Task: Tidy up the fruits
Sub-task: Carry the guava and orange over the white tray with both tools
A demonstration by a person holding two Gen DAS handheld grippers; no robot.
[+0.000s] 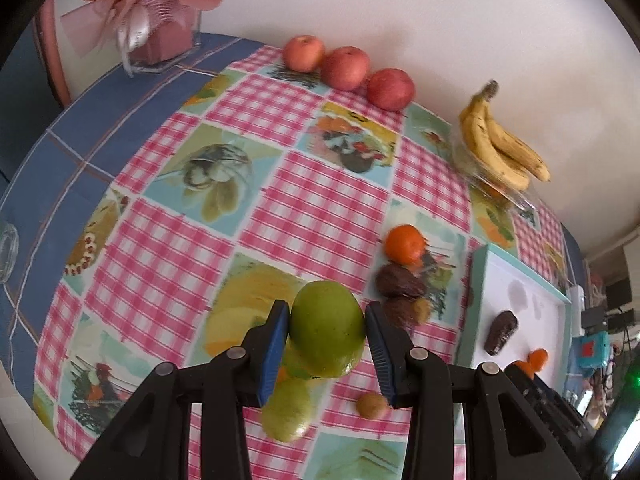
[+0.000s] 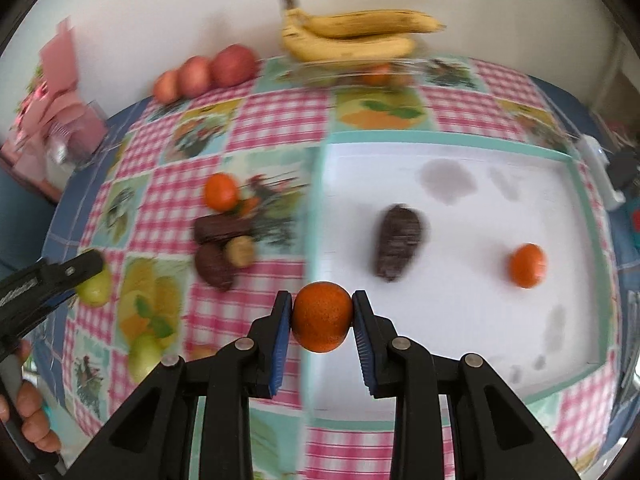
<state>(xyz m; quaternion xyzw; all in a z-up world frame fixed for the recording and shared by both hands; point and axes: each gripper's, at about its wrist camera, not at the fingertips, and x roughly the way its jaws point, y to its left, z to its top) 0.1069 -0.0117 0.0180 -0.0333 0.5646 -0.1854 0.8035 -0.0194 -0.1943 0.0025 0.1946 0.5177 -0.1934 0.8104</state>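
My left gripper (image 1: pixel 327 330) is shut on a green apple (image 1: pixel 327 326) and holds it above the table; another green apple (image 1: pixel 287 410) lies below it. My right gripper (image 2: pixel 322 316) is shut on a tangerine (image 2: pixel 322 316) over the left rim of the white tray (image 2: pixel 576 184). In the tray lie a dark brown fruit (image 2: pixel 398 242) and a tangerine (image 2: pixel 528 265). On the cloth lie a tangerine (image 1: pixel 405 243), two dark brown fruits (image 1: pixel 400 281) and a small brown fruit (image 1: pixel 371 405). The left gripper (image 2: pixel 86 270) also shows in the right wrist view.
Three red apples (image 1: pixel 346 67) stand in a row by the wall. Bananas (image 1: pixel 500 144) rest on a clear bowl (image 1: pixel 506 194) at the back. A pink gift box (image 1: pixel 160 36) is at the far left. A glass (image 1: pixel 8 252) sits at the left edge.
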